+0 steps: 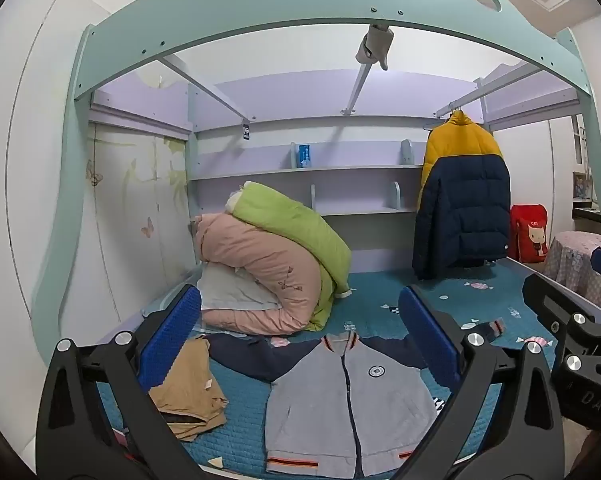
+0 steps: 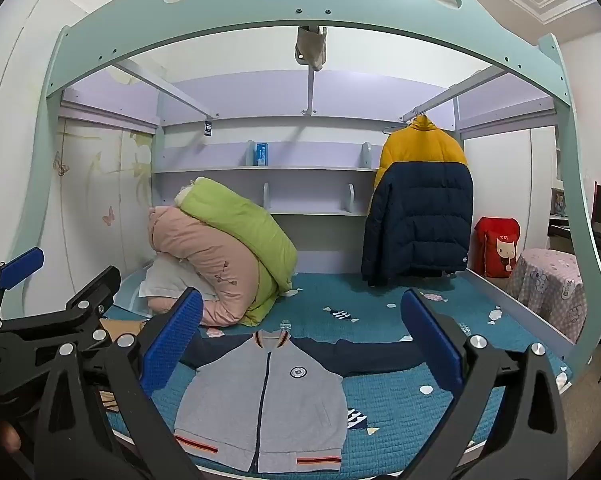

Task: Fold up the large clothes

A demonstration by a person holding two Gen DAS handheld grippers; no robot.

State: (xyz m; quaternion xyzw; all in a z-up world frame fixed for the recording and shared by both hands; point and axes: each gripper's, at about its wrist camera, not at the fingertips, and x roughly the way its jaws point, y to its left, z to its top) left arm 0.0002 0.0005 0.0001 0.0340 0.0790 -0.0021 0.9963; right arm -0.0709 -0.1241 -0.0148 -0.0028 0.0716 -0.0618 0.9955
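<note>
Fingers (image 1: pixel 428 340) on both hands are wide open, holding nothing. Grab the grey jacket (image 2: pixel 260 404) sleeves at nine and three o'clock, then fold them in flat.

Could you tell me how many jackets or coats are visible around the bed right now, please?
4: a grey zip jacket spread flat at the near edge, a pink coat and green coat piled at the back left, and a yellow-navy puffer hanging back right. Others may be hidden.
</note>
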